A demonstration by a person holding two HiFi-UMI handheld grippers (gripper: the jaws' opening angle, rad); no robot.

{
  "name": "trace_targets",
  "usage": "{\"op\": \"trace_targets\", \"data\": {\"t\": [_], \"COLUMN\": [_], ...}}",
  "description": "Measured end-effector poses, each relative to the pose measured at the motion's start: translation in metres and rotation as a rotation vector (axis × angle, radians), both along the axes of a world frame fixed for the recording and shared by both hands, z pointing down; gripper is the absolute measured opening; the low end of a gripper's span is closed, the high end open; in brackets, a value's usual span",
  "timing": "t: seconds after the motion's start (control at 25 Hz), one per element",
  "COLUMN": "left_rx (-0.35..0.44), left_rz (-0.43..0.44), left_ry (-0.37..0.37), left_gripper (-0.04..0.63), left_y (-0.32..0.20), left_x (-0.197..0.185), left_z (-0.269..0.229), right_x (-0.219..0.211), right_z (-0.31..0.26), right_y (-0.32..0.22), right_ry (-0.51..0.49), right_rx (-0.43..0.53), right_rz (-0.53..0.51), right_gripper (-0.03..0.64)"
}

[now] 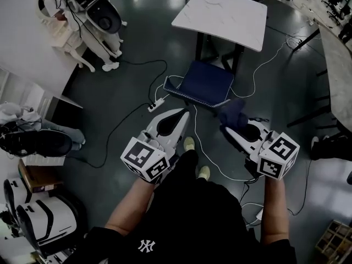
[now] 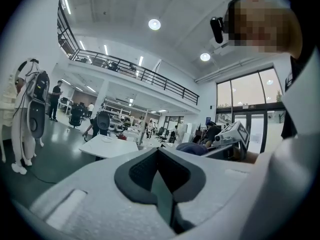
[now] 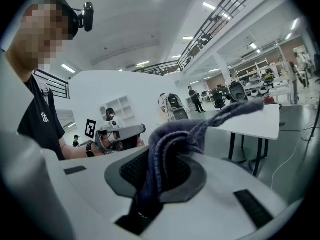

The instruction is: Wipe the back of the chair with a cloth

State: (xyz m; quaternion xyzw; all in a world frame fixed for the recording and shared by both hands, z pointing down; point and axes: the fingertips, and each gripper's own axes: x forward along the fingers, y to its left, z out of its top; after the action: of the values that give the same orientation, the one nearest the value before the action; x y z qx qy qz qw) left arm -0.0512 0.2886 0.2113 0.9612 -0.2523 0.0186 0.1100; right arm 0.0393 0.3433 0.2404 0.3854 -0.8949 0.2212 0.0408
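A chair with a blue seat stands on the dark floor ahead of me, tucked partly under a white square table. A dark blue cloth is bunched in my right gripper, which is shut on it and held just right of the chair's near edge. My left gripper hovers at the chair's near left corner; its jaws are pressed together with nothing between them. Neither gripper touches the chair.
White and black cables and a power strip trail over the floor around the chair. White robot stands are at the far left, a long table at the right, and boxes and gear at the left.
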Motion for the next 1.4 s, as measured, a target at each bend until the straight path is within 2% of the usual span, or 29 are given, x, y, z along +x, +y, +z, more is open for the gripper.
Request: {"op": "trace_targets", "data": {"t": [0.2,0.36,0.52,0.72,0.96,1.16,1.4], "left_rx": [-0.022,-0.047,-0.070,-0.086,-0.144,-0.178,-0.248], "left_rz": [0.040,0.074,0.120,0.170,0.152,0.114,0.047], "left_ry": [0.004,0.003,-0.001,-0.013,-0.028,-0.063,-0.083], "left_gripper": [0.008,0.008,0.008,0.008,0.008,0.008,0.008], "left_y": [-0.041,-0.093,-0.142,-0.191,-0.219,-0.242,-0.265], "left_x": [0.014,0.017,0.020,0.029,0.036,0.048,0.073], "left_z": [0.017,0.030,0.050,0.080,0.118,0.152,0.187], "right_x": [0.005,-0.003,-0.006,0.003,0.005,0.026,0.046], "right_z": [0.018,0.028,0.049,0.085,0.125,0.177,0.237], "right_y": [-0.040,-0.088,-0.135,-0.180,-0.209,-0.229,-0.245], "right_ry": [0.036,0.058,0.039,0.084,0.133,0.145,0.038], "right_rx": [-0.030,-0.060,-0.125,-0.203,-0.260,-0.340,-0.489], "right_rz": [0.007,-0.008,-0.013,-0.054,-0.140,-0.223,-0.428], "right_gripper": [0.077,0.077,0.077,0.077,0.077,0.077,0.077]}}
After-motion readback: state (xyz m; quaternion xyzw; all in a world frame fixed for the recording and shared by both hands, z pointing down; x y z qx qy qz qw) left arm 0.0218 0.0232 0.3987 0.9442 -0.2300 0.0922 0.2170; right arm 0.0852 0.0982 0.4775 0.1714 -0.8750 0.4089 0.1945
